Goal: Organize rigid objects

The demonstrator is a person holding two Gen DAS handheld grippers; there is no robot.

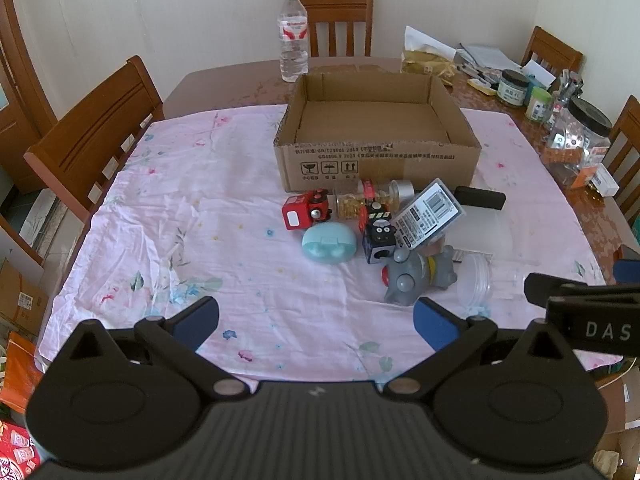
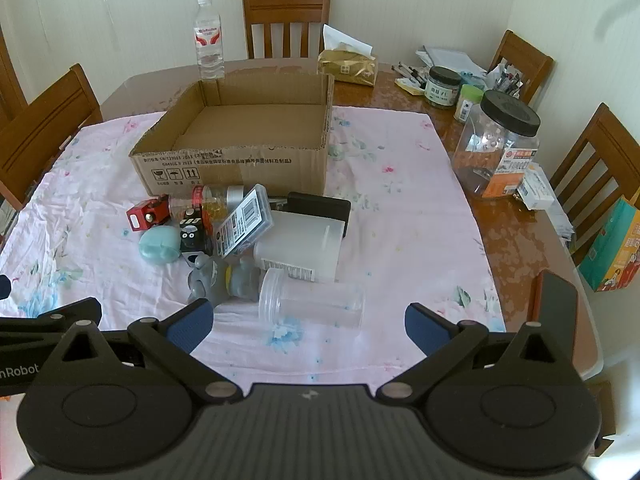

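An open cardboard box (image 1: pixel 376 168) (image 2: pixel 236 168) stands on the pink cloth. In front of it lies a pile: a red toy truck (image 1: pixel 306 210) (image 2: pixel 147 213), a teal case (image 1: pixel 329 243) (image 2: pixel 159 245), a black cube (image 1: pixel 379 236) (image 2: pixel 192 235), a barcode-labelled case (image 1: pixel 429 213) (image 2: pixel 244 222), a grey toy (image 1: pixel 416 276) (image 2: pixel 218 280), a pill bottle (image 1: pixel 360 200), a clear jar (image 2: pixel 312 304) and a frosted container (image 2: pixel 300 248). My left gripper (image 1: pixel 316 322) and right gripper (image 2: pixel 306 326) are open and empty, short of the pile.
A water bottle (image 1: pixel 293 36) stands behind the box. Jars and clutter (image 2: pixel 496 148) crowd the right side of the wooden table. Chairs (image 1: pixel 96 136) surround it. The right gripper's arm (image 1: pixel 580 312) shows at the left view's right edge.
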